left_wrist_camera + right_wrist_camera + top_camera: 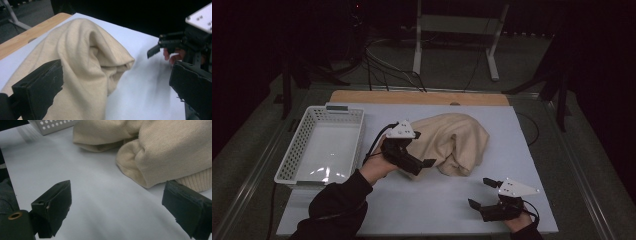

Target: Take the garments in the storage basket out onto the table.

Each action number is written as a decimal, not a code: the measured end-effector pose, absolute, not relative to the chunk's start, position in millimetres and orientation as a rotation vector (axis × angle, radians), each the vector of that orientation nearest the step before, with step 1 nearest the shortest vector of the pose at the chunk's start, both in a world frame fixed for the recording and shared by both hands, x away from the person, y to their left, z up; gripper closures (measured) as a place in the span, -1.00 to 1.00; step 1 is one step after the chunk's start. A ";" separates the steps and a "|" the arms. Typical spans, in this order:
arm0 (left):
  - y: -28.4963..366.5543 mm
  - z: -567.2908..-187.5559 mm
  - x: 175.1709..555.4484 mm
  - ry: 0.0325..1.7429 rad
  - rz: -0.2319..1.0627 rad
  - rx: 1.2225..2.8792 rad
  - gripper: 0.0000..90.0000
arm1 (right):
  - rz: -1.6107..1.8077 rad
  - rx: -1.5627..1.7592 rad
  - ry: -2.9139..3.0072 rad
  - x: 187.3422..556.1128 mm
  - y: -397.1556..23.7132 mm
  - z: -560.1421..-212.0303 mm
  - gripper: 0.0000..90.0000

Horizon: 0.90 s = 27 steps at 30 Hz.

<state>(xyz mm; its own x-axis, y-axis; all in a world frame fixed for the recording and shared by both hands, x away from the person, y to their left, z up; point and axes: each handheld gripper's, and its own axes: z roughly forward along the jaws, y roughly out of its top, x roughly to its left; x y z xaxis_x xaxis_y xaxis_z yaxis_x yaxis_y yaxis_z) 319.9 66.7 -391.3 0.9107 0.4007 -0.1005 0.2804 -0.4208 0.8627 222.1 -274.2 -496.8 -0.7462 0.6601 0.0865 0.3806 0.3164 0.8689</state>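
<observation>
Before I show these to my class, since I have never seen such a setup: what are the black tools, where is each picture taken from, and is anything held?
A person holds a hand tool with two black fingers in each hand. The high view looks down on a white table. The left gripper is beside a crumpled cream sweater; the right gripper hovers nearer the person. A white basket sits at the left. The other two pictures come from cameras riding on each gripper. Both are open and hold nothing.

No text, label, brand or number in these frames is clear enough to read.
</observation>
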 end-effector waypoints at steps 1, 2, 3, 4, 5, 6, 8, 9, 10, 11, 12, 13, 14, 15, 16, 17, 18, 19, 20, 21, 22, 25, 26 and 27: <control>67.2 -394.2 317.4 0.489 0.139 2.034 -1.00 | 1.400 0.939 2.302 222.1 -274.2 -496.8 -0.80; 67.4 -397.1 314.8 0.485 0.130 2.038 -1.00 | 1.401 0.941 2.301 221.9 -274.3 -496.6 -0.80; 67.4 -400.0 312.2 0.485 0.128 2.043 -1.00 | 1.401 0.942 2.300 221.9 -274.4 -496.6 -0.80; 67.7 -402.9 309.6 0.481 0.132 2.053 -1.00 | 1.400 0.942 2.299 221.8 -274.4 -496.6 -0.80; 68.0 -405.9 307.3 0.475 0.123 2.058 -1.00 | 1.399 0.941 2.300 221.9 -274.4 -496.6 -0.80; 68.3 -409.1 305.1 0.477 0.115 2.059 -1.00 | 1.399 0.940 2.300 221.9 -274.4 -496.7 -0.80; 69.8 -414.2 301.6 0.475 0.108 2.059 -1.00 | 1.399 0.938 2.301 221.9 -274.2 -496.8 -0.80; 69.8 -414.2 301.6 0.475 0.108 2.059 -1.00 | 1.399 0.938 2.301 221.9 -274.2 -496.8 -0.80; 72.2 -421.5 297.8 0.477 0.091 2.059 -1.00 | 1.399 0.938 2.301 221.9 -274.1 -496.8 -0.80; 72.8 -424.9 295.8 0.479 0.082 2.060 -1.00 | 1.399 0.936 2.300 222.0 -274.2 -496.8 -0.80; 73.3 -428.2 293.9 0.476 0.078 2.068 -1.00 | 1.399 0.936 2.300 222.0 -274.2 -496.9 -0.80; 73.7 -431.6 291.8 0.471 0.074 2.076 -1.00 | 1.398 0.935 2.300 222.1 -274.2 -496.9 -0.80; 74.1 -434.8 290.0 0.472 0.071 2.085 -1.00 | 1.398 0.939 2.302 221.9 -274.1 -496.9 -0.80; 74.6 -437.9 288.1 0.470 0.069 2.090 -1.00 | 1.397 0.939 2.303 221.9 -274.1 -496.9 -0.80; 75.4 -440.8 286.6 0.475 0.059 2.094 -1.00 | 1.397 0.940 2.302 221.8 -274.0 -496.9 -0.80; 76.1 -443.8 285.3 0.482 0.051 2.094 -1.00 | 1.397 0.942 2.304 221.8 -273.9 -496.9 -0.80; 77.0 -446.5 284.4 0.486 0.041 2.099 -1.00 | 1.396 0.942 2.304 221.8 -273.8 -497.0 -0.80; 77.7 -449.4 283.2 0.486 0.042 2.105 -1.00 | 1.397 0.942 2.304 221.8 -273.8 -497.0 -0.80; 78.3 -452.0 281.7 0.481 0.045 2.107 -1.00 | 1.397 0.941 2.304 221.8 -273.7 -497.1 -0.80; 78.8 -454.5 280.8 0.481 0.036 2.114 -1.00 | 1.397 0.941 2.305 221.8 -273.6 -497.1 -0.80; 79.5 -456.9 279.5 0.478 0.040 2.118 -1.00 | 1.396 0.941 2.305 221.9 -273.6 -497.2 -0.80; 80.5 -463.9 274.9 0.464 0.035 2.143 -1.00 | 1.396 0.942 2.306 221.9 -273.6 -497.3 -0.80; 81.0 -466.2 273.8 0.464 0.025 2.146 -1.00 | 1.396 0.941 2.305 222.0 -273.6 -497.3 -0.80; 81.8 -468.4 273.0 0.467 0.019 2.154 -1.00 | 1.397 0.942 2.306 222.0 -273.6 -497.4 -0.80</control>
